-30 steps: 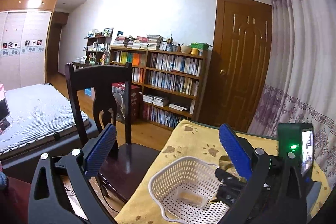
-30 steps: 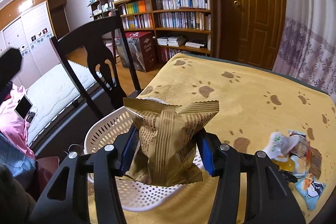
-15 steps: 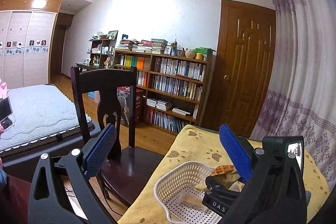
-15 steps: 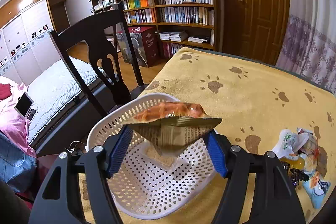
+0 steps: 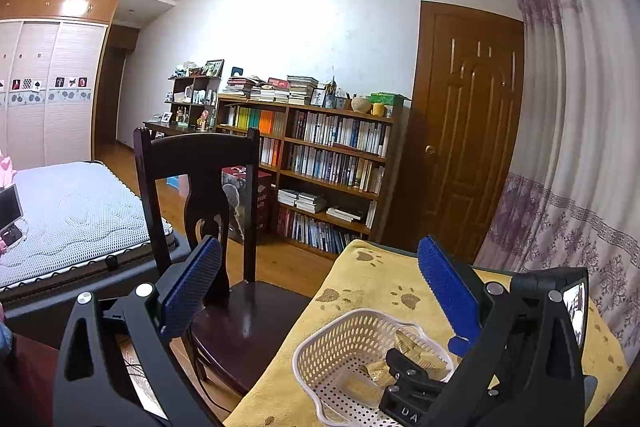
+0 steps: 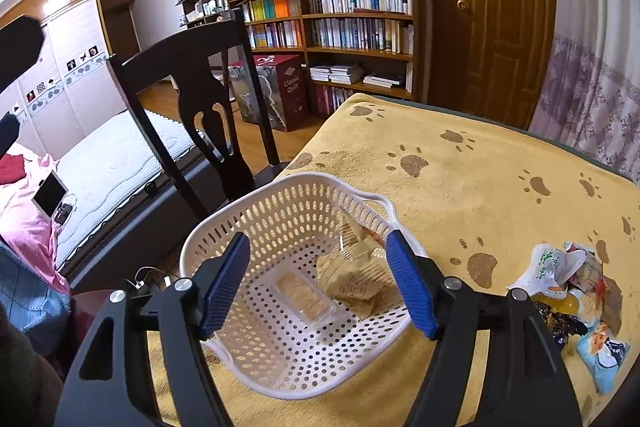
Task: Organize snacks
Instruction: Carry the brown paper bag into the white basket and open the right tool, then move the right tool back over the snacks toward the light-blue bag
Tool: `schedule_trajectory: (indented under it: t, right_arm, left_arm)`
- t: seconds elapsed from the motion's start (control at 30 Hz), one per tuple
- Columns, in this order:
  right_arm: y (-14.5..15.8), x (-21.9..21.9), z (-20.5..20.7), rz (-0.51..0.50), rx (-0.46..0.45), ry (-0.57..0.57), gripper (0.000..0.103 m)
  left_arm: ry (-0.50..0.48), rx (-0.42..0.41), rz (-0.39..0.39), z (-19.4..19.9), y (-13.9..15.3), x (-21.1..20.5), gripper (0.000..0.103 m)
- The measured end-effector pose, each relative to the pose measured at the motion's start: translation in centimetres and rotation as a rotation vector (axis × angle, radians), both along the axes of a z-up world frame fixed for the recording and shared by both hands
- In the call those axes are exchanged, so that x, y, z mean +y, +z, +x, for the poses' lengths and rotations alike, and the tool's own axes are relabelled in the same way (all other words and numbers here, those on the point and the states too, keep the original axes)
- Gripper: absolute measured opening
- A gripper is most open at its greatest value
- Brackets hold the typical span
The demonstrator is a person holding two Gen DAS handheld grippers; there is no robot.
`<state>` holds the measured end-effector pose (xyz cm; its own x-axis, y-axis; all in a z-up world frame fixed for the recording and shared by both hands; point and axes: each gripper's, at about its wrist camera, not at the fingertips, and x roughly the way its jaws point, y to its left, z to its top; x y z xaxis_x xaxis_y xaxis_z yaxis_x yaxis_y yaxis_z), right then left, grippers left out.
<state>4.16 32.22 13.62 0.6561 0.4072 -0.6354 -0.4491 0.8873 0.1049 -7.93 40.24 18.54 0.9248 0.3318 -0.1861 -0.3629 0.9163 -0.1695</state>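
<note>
Snack bag [image 6: 354,277] is lying in the basket [image 6: 256,211], lower centre, between the right tongs' [image 6: 316,287] wide-open, empty pads; left tongs [image 5: 320,287] are gaping empty too.

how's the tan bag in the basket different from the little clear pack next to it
The crumpled tan foil snack bag is opaque and printed, while the small clear rectangular plastic pack shows its pale contents. The bag is larger and puffed, leaning against the wall of the white perforated plastic basket; the pack is flat on the floor of the basket. The bag is irregular, the pack neatly rectangular. Both lie inside the basket, free of the open right tool.
</note>
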Motion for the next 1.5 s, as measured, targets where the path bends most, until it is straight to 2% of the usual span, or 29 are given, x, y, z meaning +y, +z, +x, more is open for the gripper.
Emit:
schedule_trajectory:
  t: [0.1,0.23,0.3,0.53,0.67,0.8,1.07,1.5]
  right_arm:
    - [-0.3,-0.1,-0.2,0.015,0.026,0.015,0.070]
    - [-1.2,-0.5,0.0,0.086,0.134,0.068,0.070]
    - [-1.3,-0.8,-0.2,0.102,0.155,0.079,0.070]
    - [-0.8,-2.7,-1.2,0.069,0.083,0.032,0.071]
    - [-0.7,-4.3,-1.6,0.052,0.053,-0.009,0.076]
    - [-0.6,-6.3,-1.6,0.038,0.038,-0.043,0.076]
    - [-0.4,-11.4,-0.8,0.060,0.049,-0.136,0.077]
    - [-0.5,-22.4,0.0,0.074,0.075,-0.327,0.077]
  left_arm:
    - [0.000,0.000,0.000,0.0,-0.1,0.1,0.100]
    - [-0.002,0.002,0.000,0.0,-0.1,0.1,0.100]
    - [-0.002,0.002,0.001,0.0,-0.1,0.1,0.100]
    - [-0.008,0.007,0.006,0.1,-0.2,-0.1,0.100]
    - [-0.020,0.014,0.018,0.3,-0.4,-0.7,0.100]
    - [-0.032,0.026,0.026,0.7,-0.5,-1.1,0.100]
    - [-0.042,0.041,0.035,1.1,-0.6,-1.7,0.100]
    - [-0.061,0.060,0.055,1.9,-1.0,-2.9,0.100]
